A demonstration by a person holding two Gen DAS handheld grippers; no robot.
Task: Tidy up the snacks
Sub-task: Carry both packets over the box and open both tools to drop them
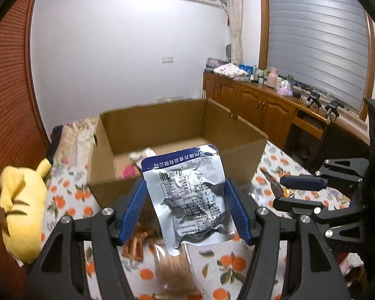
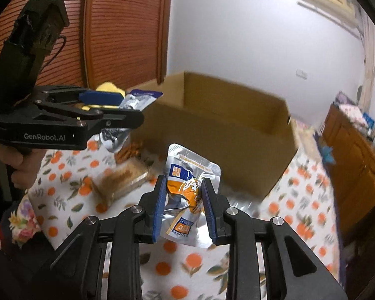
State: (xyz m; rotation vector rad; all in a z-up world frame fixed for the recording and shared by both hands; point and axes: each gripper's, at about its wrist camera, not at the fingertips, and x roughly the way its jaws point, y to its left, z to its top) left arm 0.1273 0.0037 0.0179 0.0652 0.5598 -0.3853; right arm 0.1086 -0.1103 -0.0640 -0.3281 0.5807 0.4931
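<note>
Left hand-held gripper [image 1: 186, 207] is clamping a silver-and-blue snack pouch [image 1: 187, 195] across its width, while the right hand-held gripper [image 2: 185, 208] is pinching a silver-and-orange snack pouch [image 2: 187, 195]. Both pouches are hanging above the flowered cloth, with the open cardboard box [image 1: 162, 127] waiting at twelve o'clock. Something pink is already lying inside it, possibly a packet. A clear pack of brown snacks [image 1: 175, 267] is lying at six o'clock, so plenty of sorting is remaining.
</note>
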